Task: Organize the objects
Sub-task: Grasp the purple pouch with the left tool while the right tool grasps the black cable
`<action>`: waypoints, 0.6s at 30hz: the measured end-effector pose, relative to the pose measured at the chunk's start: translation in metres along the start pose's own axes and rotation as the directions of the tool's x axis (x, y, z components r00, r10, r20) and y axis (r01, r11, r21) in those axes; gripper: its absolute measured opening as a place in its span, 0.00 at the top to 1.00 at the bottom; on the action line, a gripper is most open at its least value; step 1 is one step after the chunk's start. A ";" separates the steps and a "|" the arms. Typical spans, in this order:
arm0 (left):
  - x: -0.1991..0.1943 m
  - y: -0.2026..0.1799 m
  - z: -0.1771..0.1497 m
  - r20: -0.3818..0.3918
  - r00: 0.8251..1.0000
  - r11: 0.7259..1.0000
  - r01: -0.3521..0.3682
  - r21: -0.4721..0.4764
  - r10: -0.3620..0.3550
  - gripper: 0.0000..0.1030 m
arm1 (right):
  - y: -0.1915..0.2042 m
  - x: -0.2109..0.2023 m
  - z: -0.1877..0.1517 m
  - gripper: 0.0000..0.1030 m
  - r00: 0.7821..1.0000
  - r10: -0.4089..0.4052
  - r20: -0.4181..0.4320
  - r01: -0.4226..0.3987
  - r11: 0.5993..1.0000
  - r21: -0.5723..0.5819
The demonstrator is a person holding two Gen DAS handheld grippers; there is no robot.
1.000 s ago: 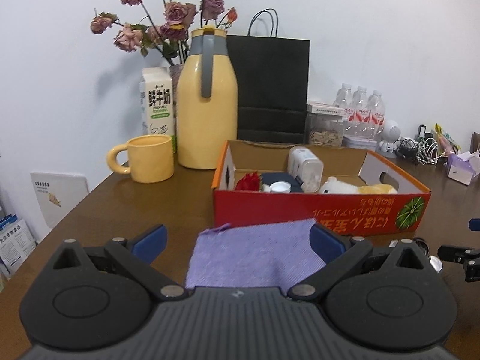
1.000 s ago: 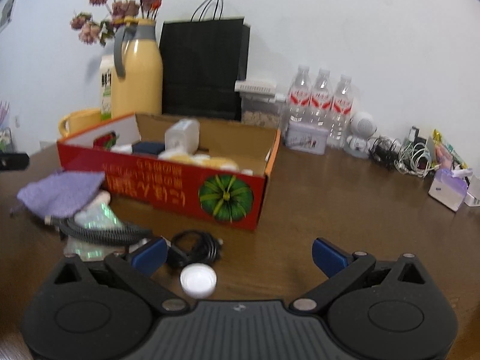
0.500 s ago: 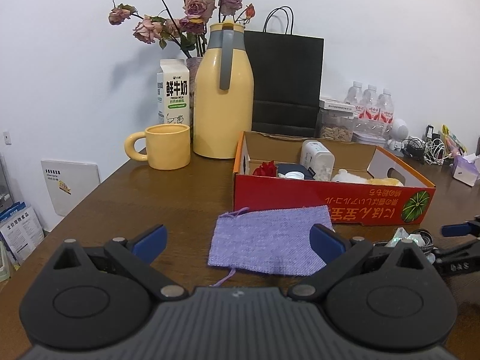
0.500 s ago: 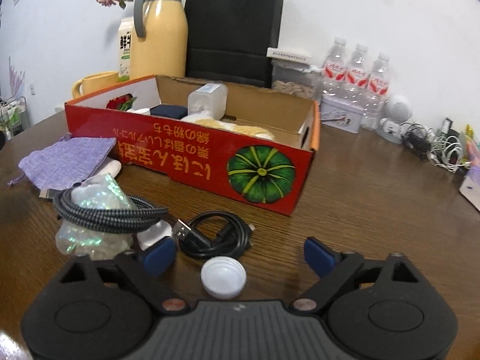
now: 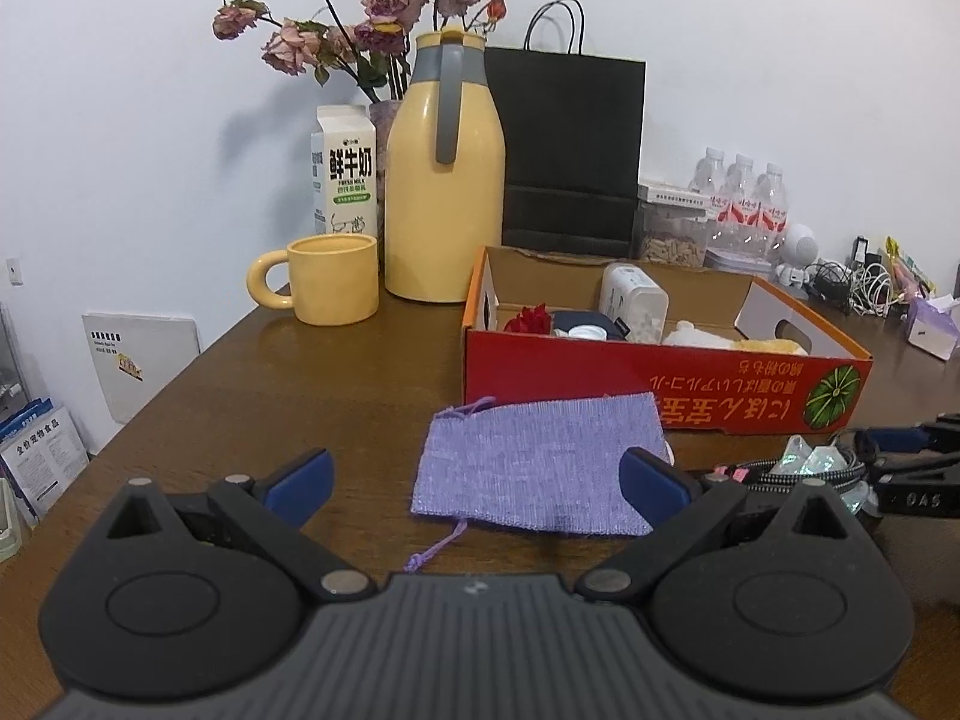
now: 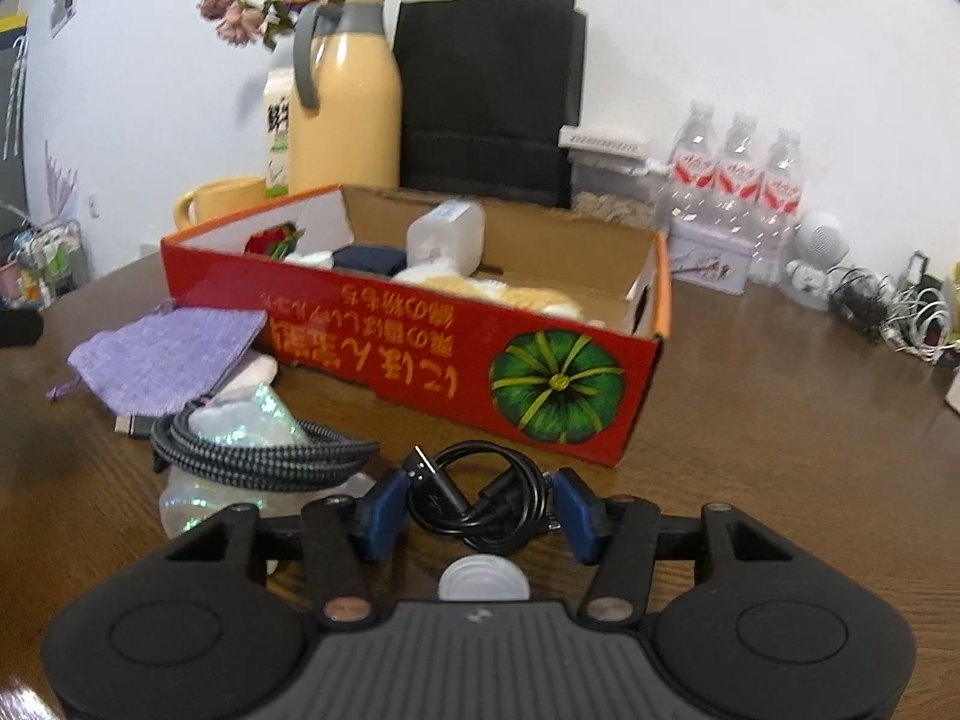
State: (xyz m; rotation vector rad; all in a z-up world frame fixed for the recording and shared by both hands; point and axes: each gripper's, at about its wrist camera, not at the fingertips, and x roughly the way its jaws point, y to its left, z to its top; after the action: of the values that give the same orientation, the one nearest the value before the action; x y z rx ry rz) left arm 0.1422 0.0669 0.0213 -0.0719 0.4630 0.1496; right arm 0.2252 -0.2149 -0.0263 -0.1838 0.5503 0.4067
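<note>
My right gripper is low over the table and its jaws are closing. A coiled black USB cable fills the gap and both blue pads touch its sides. A white cap lies just behind the coil. To the left, a grey braided cable rests on a shiny plastic bag. My left gripper is open and empty, just short of a flat purple pouch. The red cardboard box behind holds a white bottle, a red flower and a plush toy.
A yellow jug, yellow mug, milk carton and black paper bag stand behind the box along the wall. Water bottles and tangled white cords crowd the back right. The table's edge drops off on the left.
The right gripper has come forward over the black cable, and its jaws have narrowed from wide apart to touching the coil. The left gripper has drawn back slightly from the purple pouch.
</note>
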 end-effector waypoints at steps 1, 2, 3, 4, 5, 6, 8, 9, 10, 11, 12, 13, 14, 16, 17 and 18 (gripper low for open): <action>0.003 0.000 0.000 -0.010 1.000 1.000 0.000 0.001 0.000 0.00 | -0.001 -0.003 0.000 0.49 1.000 -0.011 0.016 0.011 1.000 0.007; 0.006 0.000 0.000 -0.024 1.000 1.000 0.000 0.004 0.000 0.00 | -0.001 -0.006 -0.001 0.49 0.999 -0.024 0.030 0.024 1.000 0.012; 0.011 0.000 -0.001 -0.045 0.999 1.000 0.002 0.010 -0.001 0.00 | -0.001 -0.009 -0.002 0.49 0.998 -0.041 0.048 0.040 0.999 0.016; 0.015 -0.001 -0.001 -0.065 0.998 1.000 0.002 0.016 -0.001 0.00 | -0.001 -0.012 -0.002 0.49 0.997 -0.053 0.064 0.052 0.998 0.020; 0.020 -0.001 -0.002 -0.086 0.996 1.000 0.001 0.021 0.001 0.00 | 0.000 -0.016 -0.003 0.49 0.995 -0.066 0.080 0.065 0.998 0.023; 0.025 -0.002 -0.003 -0.104 0.995 1.000 0.001 0.023 0.001 0.00 | 0.000 -0.019 -0.004 0.49 0.993 -0.076 0.091 0.074 0.997 0.023; 0.032 -0.001 -0.003 -0.130 0.991 1.000 0.005 0.023 -0.002 0.00 | 0.001 -0.023 -0.005 0.49 0.991 -0.084 0.106 0.082 0.996 0.021; 0.036 -0.001 -0.003 -0.138 0.990 1.000 0.007 0.022 -0.004 0.00 | 0.002 -0.025 -0.005 0.49 0.990 -0.086 0.114 0.084 0.996 0.020; 0.039 -0.001 -0.002 -0.145 0.989 1.000 0.007 0.022 -0.004 0.00 | 0.003 -0.026 -0.006 0.49 0.989 -0.088 0.119 0.086 0.996 0.019; 0.042 -0.001 0.000 -0.149 0.989 1.000 0.007 0.023 -0.004 0.00 | 0.003 -0.027 -0.006 0.49 0.989 -0.089 0.122 0.087 0.996 0.018; 0.046 -0.001 0.002 -0.153 0.988 1.000 0.007 0.026 -0.003 0.00 | 0.004 -0.027 -0.006 0.49 0.988 -0.090 0.124 0.088 0.996 0.017; 0.050 -0.002 0.004 -0.159 0.987 1.000 0.006 0.030 -0.001 0.00 | 0.004 -0.027 -0.006 0.49 0.988 -0.092 0.126 0.090 0.996 0.018; 0.054 -0.003 0.006 -0.163 0.987 0.999 0.003 0.037 0.003 0.00 | 0.003 -0.027 -0.006 0.49 0.988 -0.093 0.127 0.092 0.996 0.020; 0.063 -0.005 0.009 -0.169 0.986 0.999 -0.002 0.049 0.010 0.00 | 0.002 -0.027 -0.005 0.49 0.988 -0.094 0.126 0.091 0.996 0.025; 0.068 -0.007 0.011 -0.174 0.985 0.999 -0.004 0.054 0.014 0.00 | 0.002 -0.027 -0.005 0.49 0.988 -0.093 0.126 0.091 0.996 0.026; 0.072 -0.008 0.012 -0.179 0.984 0.998 -0.004 0.057 0.014 0.00 | 0.003 -0.027 -0.006 0.49 0.988 -0.094 0.126 0.091 0.996 0.026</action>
State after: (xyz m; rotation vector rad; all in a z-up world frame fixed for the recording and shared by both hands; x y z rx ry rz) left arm 0.2126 0.0697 -0.0005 -0.0277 0.6473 0.1391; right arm 0.2004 -0.2226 -0.0166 -0.1625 0.4183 0.3202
